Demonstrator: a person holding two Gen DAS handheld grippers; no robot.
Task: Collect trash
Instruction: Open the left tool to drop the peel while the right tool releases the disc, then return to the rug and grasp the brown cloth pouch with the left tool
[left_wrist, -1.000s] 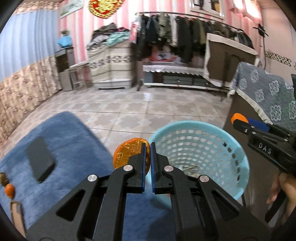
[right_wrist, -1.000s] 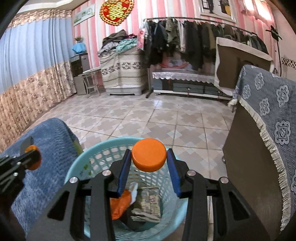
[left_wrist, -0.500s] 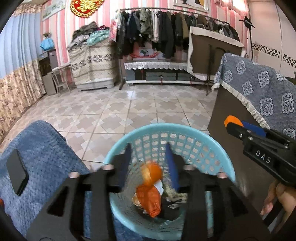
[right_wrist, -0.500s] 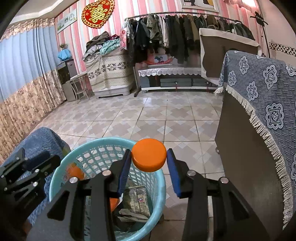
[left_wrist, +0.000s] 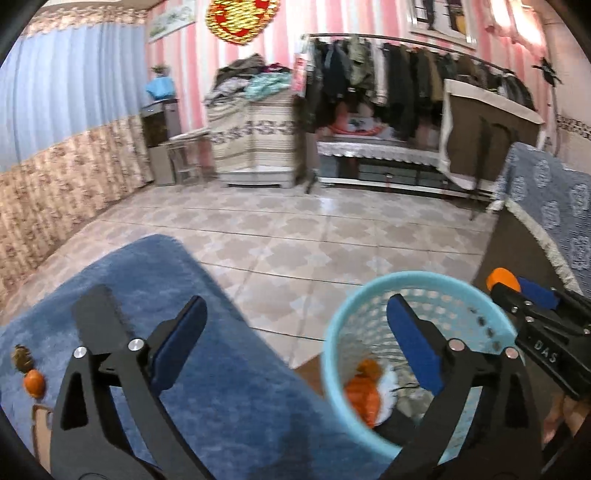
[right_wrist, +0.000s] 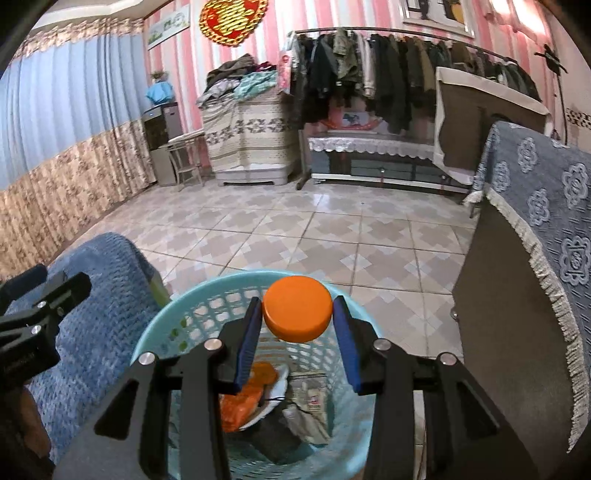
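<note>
L hand-held gripper (left_wrist: 295, 328) opening, empty; R hand-held gripper (right_wrist: 297, 328) grips round orange cap (right_wrist: 297, 314) over perforated plastic basket (right_wrist: 162, 332).

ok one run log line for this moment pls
left gripper: jaws opening, nothing between | right gripper: shut on orange cap above blue basket | basket: holds orange wrapper, paper scraps

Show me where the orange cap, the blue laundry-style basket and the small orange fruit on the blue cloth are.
orange cap (right_wrist: 297, 309), right wrist view, middle of its round top face.
light blue basket (right_wrist: 236, 280), right wrist view, far rim.
small orange fruit (left_wrist: 34, 383), left wrist view, middle of the fruit, on the blue cloth (left_wrist: 221, 387).
</note>
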